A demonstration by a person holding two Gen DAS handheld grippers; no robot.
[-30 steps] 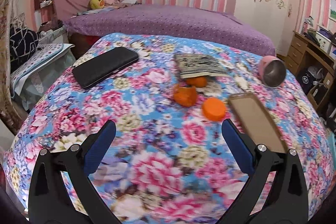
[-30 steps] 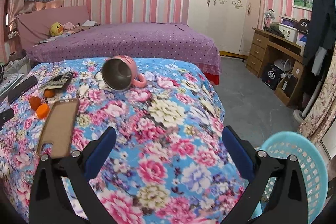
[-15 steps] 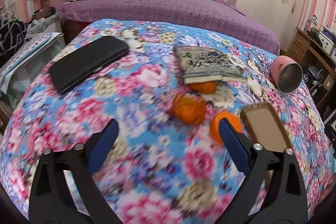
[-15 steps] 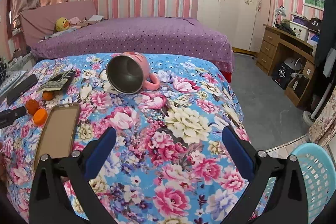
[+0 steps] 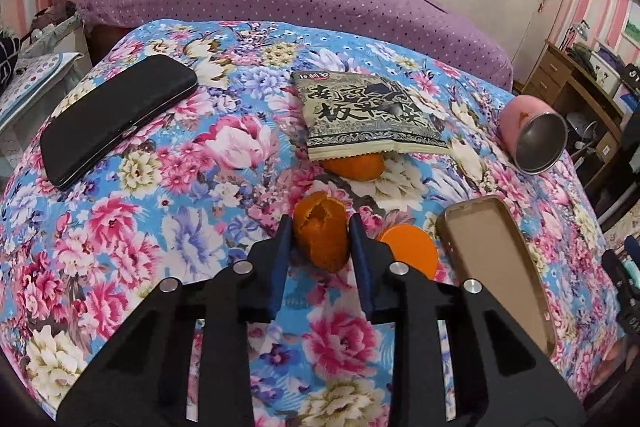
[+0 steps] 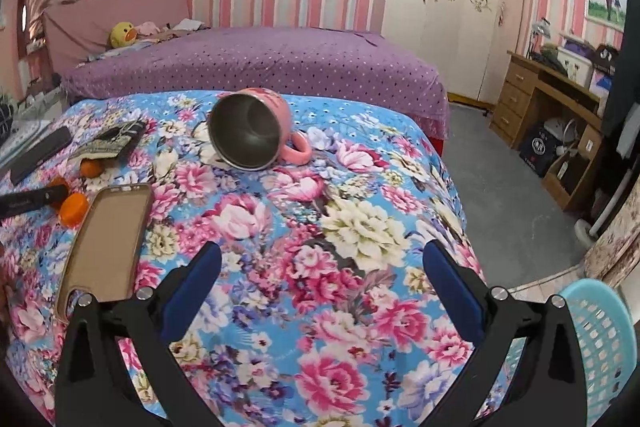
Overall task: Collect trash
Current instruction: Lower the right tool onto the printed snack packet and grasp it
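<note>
Left gripper [image 5: 320, 239]: fingers have just been closing and are now clamping the orange peel [image 5: 320, 237] between them on the floral bed [image 5: 160, 187]. Lifting looks next. Right gripper [image 6: 320, 279]: fingers standing apart, empty.

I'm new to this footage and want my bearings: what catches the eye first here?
The loud flowered bedspread fills both views. In the middle of it the left tongs are shut on a piece of orange peel, with a snack bag just beyond. To the right a pink mug lies tipped on its side, and the right tongs stand open over bare fabric.
</note>
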